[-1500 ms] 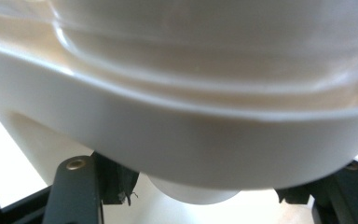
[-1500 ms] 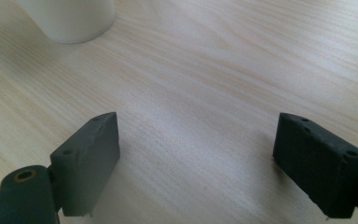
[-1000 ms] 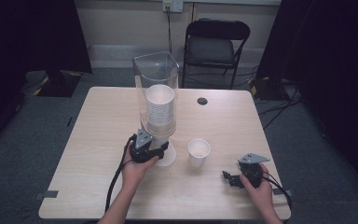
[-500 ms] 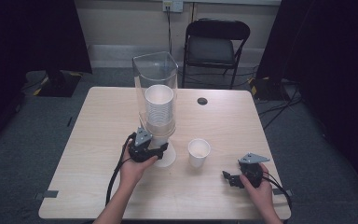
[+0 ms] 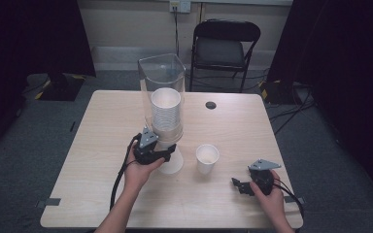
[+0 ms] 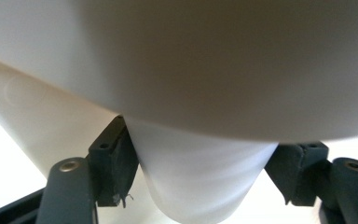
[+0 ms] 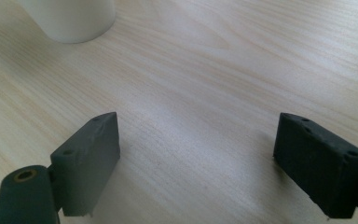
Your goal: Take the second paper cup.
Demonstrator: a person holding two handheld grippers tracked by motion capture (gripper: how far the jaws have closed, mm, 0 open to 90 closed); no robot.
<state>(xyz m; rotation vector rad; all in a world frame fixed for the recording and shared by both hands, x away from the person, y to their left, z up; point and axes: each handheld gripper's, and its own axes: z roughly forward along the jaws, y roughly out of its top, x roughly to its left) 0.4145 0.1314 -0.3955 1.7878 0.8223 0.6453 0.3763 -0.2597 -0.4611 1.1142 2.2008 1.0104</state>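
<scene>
At the dispenser [image 5: 161, 97], left hand-held gripper [image 5: 167, 154] clamping a cup [image 6: 200, 182]; right hand-held gripper [image 5: 236, 184] agape.

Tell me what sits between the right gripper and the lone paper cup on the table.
Nothing: in the high view, bare wood lies between the right gripper and the paper cup.

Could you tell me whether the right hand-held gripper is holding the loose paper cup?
No, the right hand-held gripper has its jaws wide apart over bare table, with the paper cup farther off.
</scene>
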